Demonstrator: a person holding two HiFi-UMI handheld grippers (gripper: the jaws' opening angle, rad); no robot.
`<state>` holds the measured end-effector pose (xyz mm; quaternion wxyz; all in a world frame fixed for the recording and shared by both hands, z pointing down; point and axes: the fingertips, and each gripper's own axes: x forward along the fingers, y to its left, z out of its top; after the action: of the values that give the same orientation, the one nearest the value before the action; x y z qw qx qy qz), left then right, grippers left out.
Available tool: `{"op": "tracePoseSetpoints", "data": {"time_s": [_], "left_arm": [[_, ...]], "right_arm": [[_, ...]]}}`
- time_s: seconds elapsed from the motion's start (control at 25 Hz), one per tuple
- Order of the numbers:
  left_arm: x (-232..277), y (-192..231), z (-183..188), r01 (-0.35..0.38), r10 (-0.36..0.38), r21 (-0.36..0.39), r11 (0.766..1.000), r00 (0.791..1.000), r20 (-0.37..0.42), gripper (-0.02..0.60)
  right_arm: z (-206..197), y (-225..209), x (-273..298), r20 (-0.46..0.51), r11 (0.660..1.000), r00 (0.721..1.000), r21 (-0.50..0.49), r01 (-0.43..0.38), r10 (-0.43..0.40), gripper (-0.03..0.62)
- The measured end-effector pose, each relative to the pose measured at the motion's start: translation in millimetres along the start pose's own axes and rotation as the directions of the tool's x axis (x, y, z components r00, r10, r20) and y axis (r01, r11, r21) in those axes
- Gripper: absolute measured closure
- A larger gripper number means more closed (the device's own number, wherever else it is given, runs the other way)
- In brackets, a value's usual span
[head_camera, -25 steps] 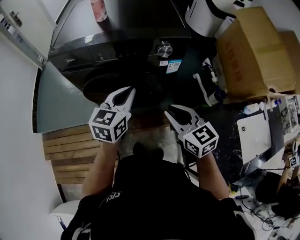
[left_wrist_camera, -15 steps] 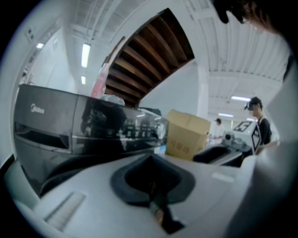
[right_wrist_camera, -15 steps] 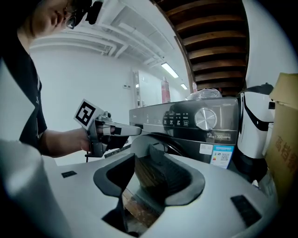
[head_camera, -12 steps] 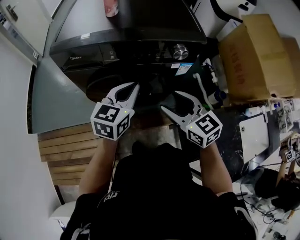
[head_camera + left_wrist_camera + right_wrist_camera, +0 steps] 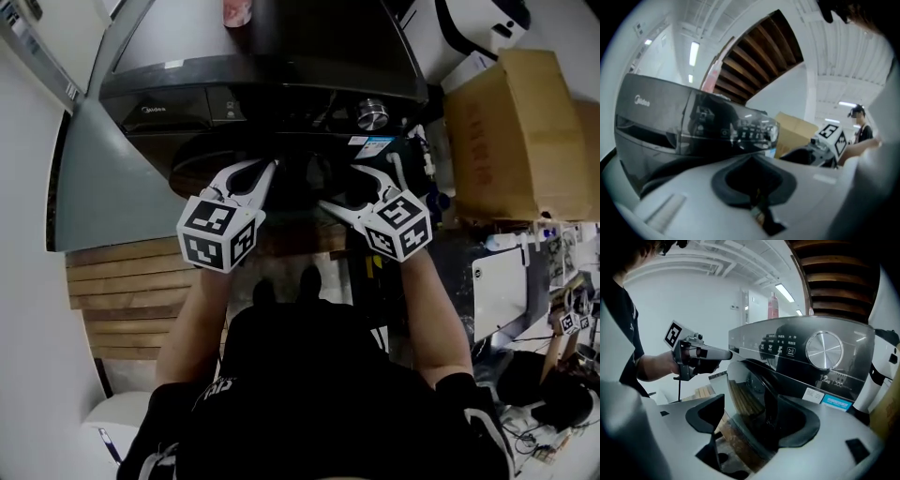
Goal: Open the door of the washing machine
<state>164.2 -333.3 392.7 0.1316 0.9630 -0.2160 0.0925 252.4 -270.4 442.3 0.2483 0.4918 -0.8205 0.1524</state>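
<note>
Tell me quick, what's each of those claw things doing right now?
Left gripper: jaws closed, holding nothing.
Right gripper: jaws opening, edge of the washing machine door between them, not gripped.

The washing machine is viewed steeply from above by the head view. Its control panel is seen close up, from in front, by both gripper views.

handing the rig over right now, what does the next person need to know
Left gripper: shut, empty, held out in front of the washing machine.
Right gripper: jaws opening, door edge between them, pads not pressing on it.
Done: right gripper is lined up on the door edge.
Left: close on the edge and pull; the door looks still closed.
</note>
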Motion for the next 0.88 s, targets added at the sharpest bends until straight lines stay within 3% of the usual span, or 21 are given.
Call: {"op": "tracePoseSetpoints", "data": {"time_s": [0.4,0.6,0.88], "left_arm": [[13,9,-4,-0.080,0.080,-0.024,0.996,0.997,-0.019,0.572],[16,9,-7,-0.103,0.102,-0.030,0.994,0.994,-0.030,0.572],[12,10,-13,-0.124,0.122,-0.045,0.991,0.992,-0.038,0.572]], "right_arm": [[-27,-41,36,-0.113,0.998,0.993,-0.051,-0.047,0.041,0.272],[-39,-55,49,-0.156,0.994,0.987,-0.101,-0.052,0.036,0.332],[-58,-70,65,-0.257,0.977,0.966,-0.210,-0.023,-0.033,0.420]]}}
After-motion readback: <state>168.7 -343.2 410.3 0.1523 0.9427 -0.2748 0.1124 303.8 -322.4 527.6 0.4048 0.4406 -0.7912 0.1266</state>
